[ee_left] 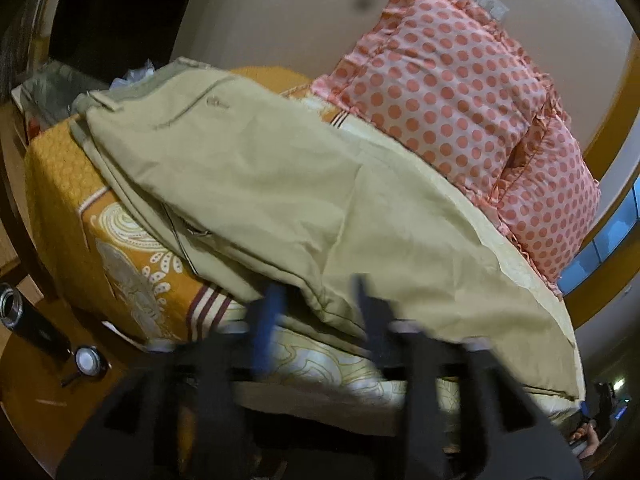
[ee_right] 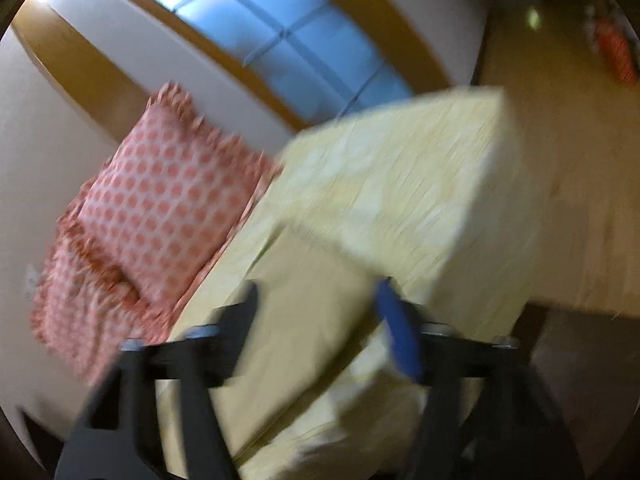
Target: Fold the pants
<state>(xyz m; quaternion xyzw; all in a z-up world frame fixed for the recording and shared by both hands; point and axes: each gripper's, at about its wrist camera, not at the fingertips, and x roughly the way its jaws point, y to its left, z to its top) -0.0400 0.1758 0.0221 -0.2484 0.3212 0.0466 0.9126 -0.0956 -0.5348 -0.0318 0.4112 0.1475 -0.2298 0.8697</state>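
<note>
Beige pants (ee_left: 280, 184) lie spread across the bed (ee_left: 120, 248), waistband at the far left, legs running to the right. My left gripper (ee_left: 318, 292) is open, its blurred fingers straddling the near edge of the pants. In the blurred right wrist view, my right gripper (ee_right: 316, 296) is open, with a beige pant leg (ee_right: 296, 320) lying between its fingers on the pale yellow bedding (ee_right: 400, 184).
Two pink polka-dot pillows (ee_left: 460, 92) lean against the wall at the bed's far side; they also show in the right wrist view (ee_right: 160, 208). A window (ee_right: 272, 36) is behind. A dark bottle (ee_left: 28, 320) and a round lid (ee_left: 88, 360) sit on wood at left.
</note>
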